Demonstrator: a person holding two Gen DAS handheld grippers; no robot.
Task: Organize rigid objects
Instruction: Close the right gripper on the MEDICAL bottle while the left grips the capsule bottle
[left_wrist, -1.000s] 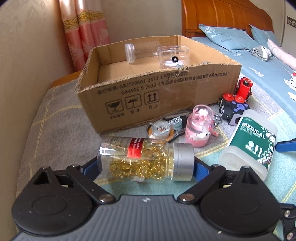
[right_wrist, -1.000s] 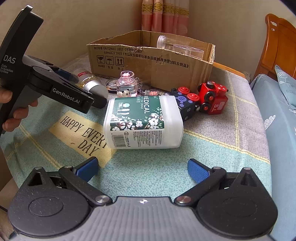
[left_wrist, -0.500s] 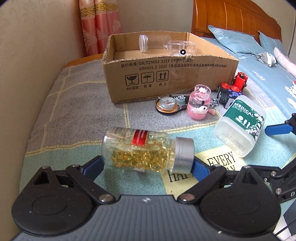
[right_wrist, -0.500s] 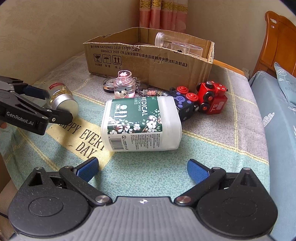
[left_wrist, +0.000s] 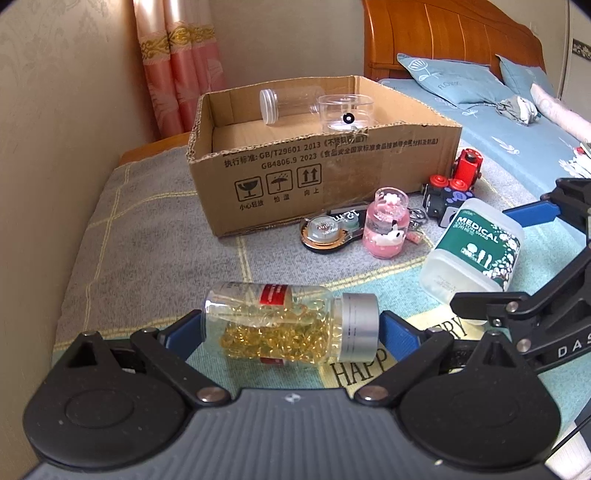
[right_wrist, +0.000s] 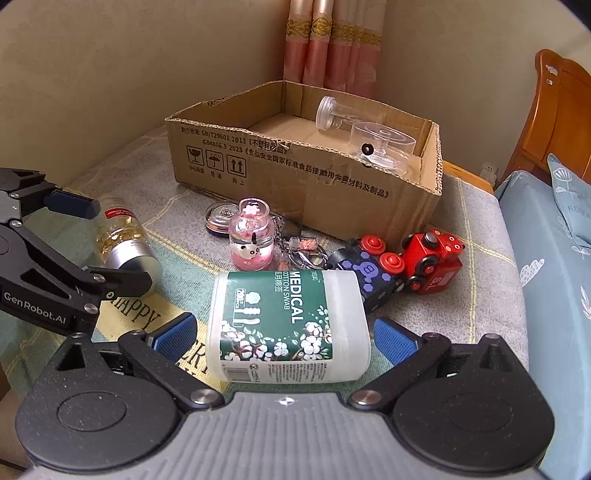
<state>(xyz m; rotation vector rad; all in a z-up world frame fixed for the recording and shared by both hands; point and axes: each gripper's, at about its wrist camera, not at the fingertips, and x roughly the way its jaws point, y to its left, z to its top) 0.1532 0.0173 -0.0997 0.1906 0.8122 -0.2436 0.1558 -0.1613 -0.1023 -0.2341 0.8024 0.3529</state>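
Observation:
My left gripper (left_wrist: 291, 328) is shut on a clear bottle of yellow capsules (left_wrist: 280, 326) with a silver cap, held crosswise above the blanket; it also shows in the right wrist view (right_wrist: 122, 240). My right gripper (right_wrist: 284, 332) is open, its blue pads on either side of a white cotton swab tub (right_wrist: 288, 321) with a green label, not pressing it. The tub also shows in the left wrist view (left_wrist: 474, 253). A cardboard box (left_wrist: 317, 173) stands behind, holding two clear plastic containers (left_wrist: 314, 107).
On the blanket in front of the box lie a pink globe keychain (right_wrist: 253, 234), a round tin (left_wrist: 325, 230), a dark cube toy (right_wrist: 365, 273) with red buttons and a red toy train (right_wrist: 432, 262). A wall runs along the left; a bed lies to the right.
My left gripper with the capsule bottle has pulled back from the box, which looks farther away. My right gripper has moved forward so the swab tub now lies between its pads.

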